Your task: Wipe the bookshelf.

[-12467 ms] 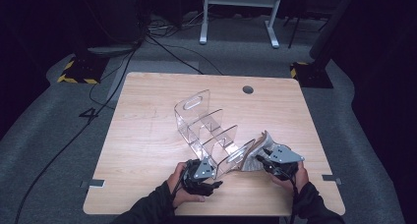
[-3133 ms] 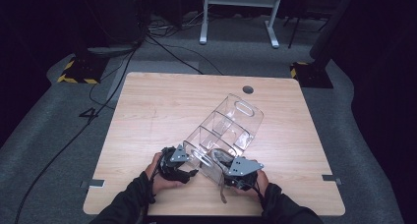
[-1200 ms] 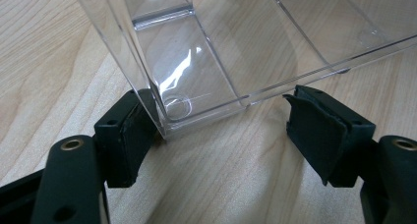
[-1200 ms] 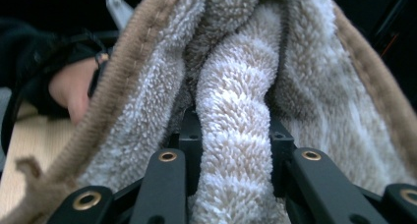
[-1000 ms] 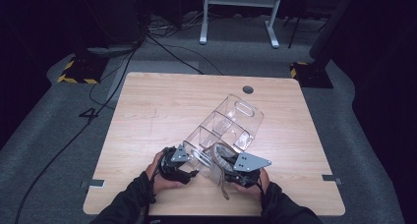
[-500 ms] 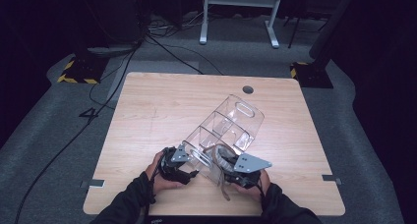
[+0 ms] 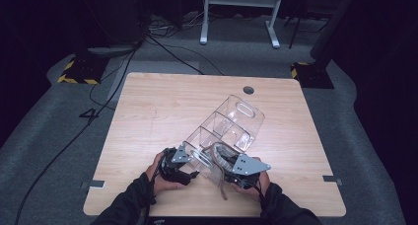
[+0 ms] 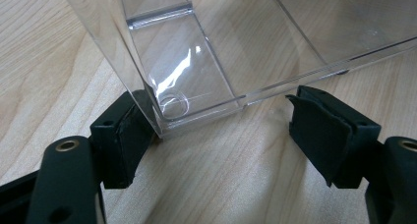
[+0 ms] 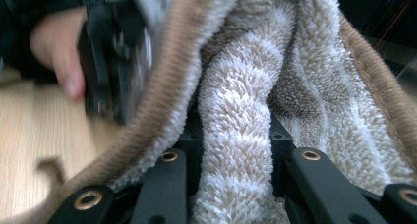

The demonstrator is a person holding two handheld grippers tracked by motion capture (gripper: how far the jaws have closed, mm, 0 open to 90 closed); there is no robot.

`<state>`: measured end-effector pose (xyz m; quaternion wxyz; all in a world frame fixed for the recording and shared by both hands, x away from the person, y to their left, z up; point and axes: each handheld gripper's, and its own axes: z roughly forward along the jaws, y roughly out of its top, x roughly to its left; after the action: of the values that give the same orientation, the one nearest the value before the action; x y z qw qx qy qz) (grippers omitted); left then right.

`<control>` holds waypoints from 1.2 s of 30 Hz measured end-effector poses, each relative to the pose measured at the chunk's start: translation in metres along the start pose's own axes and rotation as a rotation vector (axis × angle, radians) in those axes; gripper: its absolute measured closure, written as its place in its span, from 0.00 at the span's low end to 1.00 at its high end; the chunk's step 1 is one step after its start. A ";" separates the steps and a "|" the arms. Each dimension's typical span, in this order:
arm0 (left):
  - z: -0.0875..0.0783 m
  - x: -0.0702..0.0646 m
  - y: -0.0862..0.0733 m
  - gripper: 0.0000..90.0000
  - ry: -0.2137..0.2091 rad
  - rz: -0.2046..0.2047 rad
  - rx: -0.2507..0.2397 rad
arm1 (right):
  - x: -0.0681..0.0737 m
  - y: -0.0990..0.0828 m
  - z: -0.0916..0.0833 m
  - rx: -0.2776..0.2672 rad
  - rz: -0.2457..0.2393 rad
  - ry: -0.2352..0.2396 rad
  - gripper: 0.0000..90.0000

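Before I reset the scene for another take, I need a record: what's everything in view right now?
Organizer: one, clear plastic, lying across the middle of the table, near end between the grippers.
Towel: one, beige, clamped in the right gripper.
Table: one, light wood, centre.
Cables: several, black, on the grey floor beyond the table.
Frame: one, white, floor at the back.
Left gripper: black, jaws open around the organizer's corner.
Right gripper: black, grey plate on top.

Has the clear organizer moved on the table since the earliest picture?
Yes. The clear organizer has swung: its tall end now points toward the table's cable hole, to the right of where it stood.
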<state>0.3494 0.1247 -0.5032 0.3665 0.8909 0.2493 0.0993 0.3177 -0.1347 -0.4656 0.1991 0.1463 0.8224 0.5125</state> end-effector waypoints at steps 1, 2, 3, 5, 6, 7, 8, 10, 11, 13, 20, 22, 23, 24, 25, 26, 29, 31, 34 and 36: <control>0.000 0.000 0.000 0.28 0.000 0.000 0.000 | 0.000 -0.006 0.004 0.026 0.021 0.010 0.78; 0.000 0.000 0.000 0.28 0.000 0.001 0.000 | 0.003 -0.019 0.011 0.083 0.022 0.026 0.78; 0.000 0.000 0.000 0.28 0.001 0.001 0.000 | 0.004 -0.024 0.014 0.101 0.023 0.032 0.78; 0.000 0.000 0.000 0.28 0.001 0.001 0.000 | 0.006 -0.029 0.017 0.113 0.037 0.033 0.78; 0.000 0.000 0.000 0.28 0.001 0.001 0.000 | 0.006 -0.029 0.017 0.113 0.037 0.033 0.78; 0.000 0.000 0.000 0.28 0.001 0.001 0.000 | 0.006 -0.028 0.017 0.117 0.034 0.032 0.78; 0.000 0.000 0.000 0.28 -0.001 -0.001 0.001 | 0.005 -0.026 0.017 0.119 0.025 0.032 0.78; 0.000 0.000 0.000 0.28 0.000 0.000 0.000 | 0.004 -0.024 0.016 0.120 0.011 0.026 0.78; 0.000 0.000 0.000 0.28 -0.002 -0.001 0.001 | 0.003 -0.019 0.013 0.104 0.012 0.014 0.78; 0.000 0.000 0.000 0.28 -0.002 -0.002 0.001 | -0.004 -0.013 0.007 0.064 0.039 -0.004 0.77; 0.000 0.000 0.000 0.28 0.001 -0.004 0.001 | -0.022 0.020 -0.031 -0.085 0.025 -0.132 0.77; 0.000 -0.001 0.000 0.28 0.000 -0.006 0.001 | -0.025 0.024 -0.038 -0.104 0.029 -0.150 0.77; 0.000 -0.001 0.000 0.28 0.001 -0.005 0.001 | -0.028 0.028 -0.046 -0.127 0.030 -0.161 0.77; 0.000 -0.001 0.000 0.28 0.001 -0.005 0.001 | -0.029 0.029 -0.049 -0.132 0.025 -0.167 0.77; 0.000 -0.001 0.000 0.28 0.001 -0.005 0.001 | -0.030 0.030 -0.052 -0.139 0.025 -0.170 0.77; 0.000 -0.001 0.000 0.28 0.001 -0.005 0.001 | -0.030 0.028 -0.052 -0.137 0.031 -0.162 0.77; 0.000 0.000 0.000 0.28 0.002 -0.001 0.001 | -0.024 0.018 -0.043 -0.084 0.019 -0.115 0.77; 0.000 -0.001 0.000 0.28 0.004 -0.005 0.001 | -0.019 0.010 -0.032 -0.033 0.007 -0.086 0.77; -0.001 -0.001 -0.001 0.27 0.014 -0.016 0.004 | -0.015 0.001 -0.020 0.023 -0.019 -0.071 0.77; -0.002 -0.004 -0.002 0.26 0.028 -0.034 0.004 | -0.015 -0.009 -0.009 0.079 -0.003 -0.050 0.77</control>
<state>0.3447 0.1252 -0.5032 0.3629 0.8858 0.2695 0.1050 0.3268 -0.1523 -0.4679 0.2144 0.1658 0.8368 0.4757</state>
